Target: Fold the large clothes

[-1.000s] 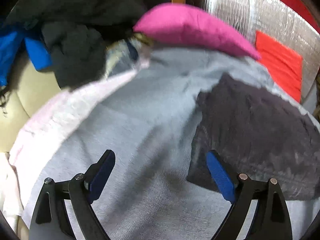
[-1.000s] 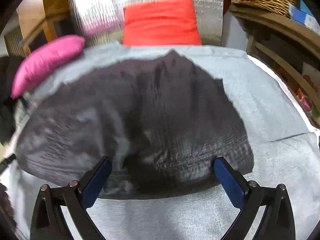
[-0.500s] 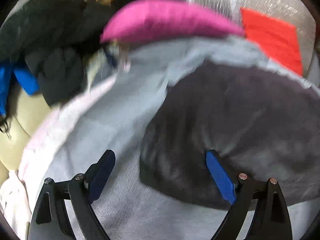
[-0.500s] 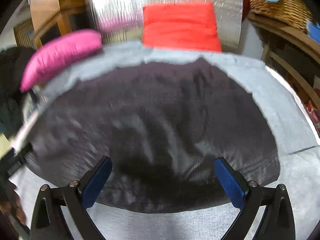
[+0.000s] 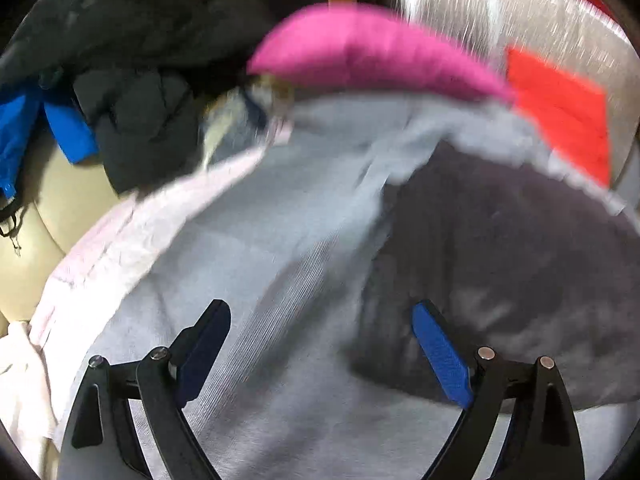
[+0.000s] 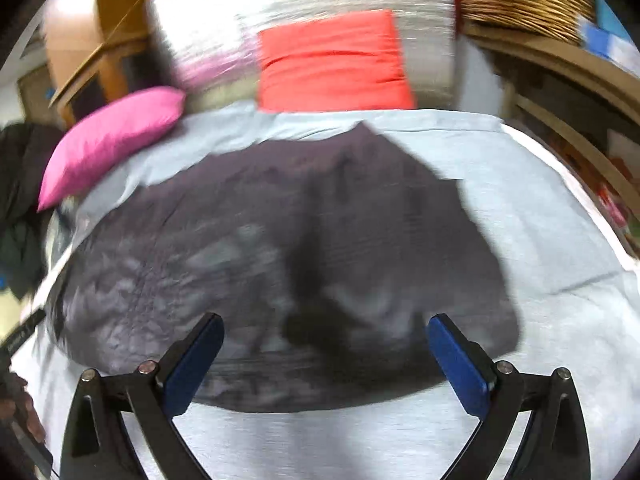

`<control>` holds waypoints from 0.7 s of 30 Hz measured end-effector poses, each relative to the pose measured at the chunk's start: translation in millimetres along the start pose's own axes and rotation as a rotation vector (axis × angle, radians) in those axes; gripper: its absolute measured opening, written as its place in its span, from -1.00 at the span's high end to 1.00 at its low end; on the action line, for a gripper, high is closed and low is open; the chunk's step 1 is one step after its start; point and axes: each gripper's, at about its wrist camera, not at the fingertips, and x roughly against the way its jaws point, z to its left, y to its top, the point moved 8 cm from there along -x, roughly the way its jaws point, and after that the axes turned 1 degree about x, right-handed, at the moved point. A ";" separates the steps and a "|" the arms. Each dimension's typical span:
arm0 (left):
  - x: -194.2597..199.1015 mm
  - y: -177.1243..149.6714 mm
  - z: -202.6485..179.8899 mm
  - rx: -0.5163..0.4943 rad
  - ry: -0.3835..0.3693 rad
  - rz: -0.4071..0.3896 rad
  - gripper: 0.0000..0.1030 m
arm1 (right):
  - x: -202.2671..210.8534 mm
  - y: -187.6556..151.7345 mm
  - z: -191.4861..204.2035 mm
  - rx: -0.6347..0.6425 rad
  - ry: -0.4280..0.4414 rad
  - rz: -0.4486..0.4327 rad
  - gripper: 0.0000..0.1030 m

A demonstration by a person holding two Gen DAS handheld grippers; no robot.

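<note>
Pale grey bedding covers the bed, with a pink pillow and a red cushion at its far end against a silvery backing. Spread flat on the bedding lies a dark grey garment, blurred in both views. Both the left gripper and the right gripper hover over its near edge with jaws wide apart, holding nothing. Dark clothes are piled at the left.
</note>
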 end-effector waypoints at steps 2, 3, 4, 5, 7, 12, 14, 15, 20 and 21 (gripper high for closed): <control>-17.8 -13.0 2.6 0.001 -0.011 0.049 -0.80 | -11.5 -2.5 -25.1 -0.043 -0.038 0.031 -0.99; -19.4 -14.8 4.5 0.012 -0.020 0.048 -0.81 | -25.0 -9.7 -39.3 -0.072 -0.053 0.083 -1.00; -18.6 -17.3 6.2 0.011 -0.020 0.047 -0.81 | -38.8 -18.4 -51.9 -0.102 -0.060 0.140 -1.00; -17.6 -16.8 7.0 0.003 -0.013 0.049 -0.81 | -44.6 -22.9 -60.9 -0.136 -0.046 0.161 -1.00; -11.8 -12.5 12.1 -0.003 -0.009 0.051 -0.81 | -43.6 -24.6 -71.6 -0.222 0.013 0.155 -1.00; 24.2 2.0 25.6 0.011 0.009 -0.043 -0.80 | -16.5 -14.5 -74.1 -0.212 0.022 0.072 -1.00; 35.0 4.6 22.5 -0.006 0.007 -0.067 -0.80 | -6.0 -13.7 -73.1 -0.205 0.029 0.057 -1.00; 41.7 4.6 20.1 -0.012 -0.001 -0.079 -0.80 | 0.4 -12.0 -69.2 -0.196 0.037 0.044 -1.00; 57.3 4.9 -1.3 -0.031 -0.046 -0.090 -0.80 | 21.1 0.8 -36.2 -0.097 0.069 0.003 -1.00; 58.9 4.8 -6.8 -0.039 -0.055 -0.088 -0.80 | 23.0 4.8 -24.8 -0.067 0.079 -0.001 -1.00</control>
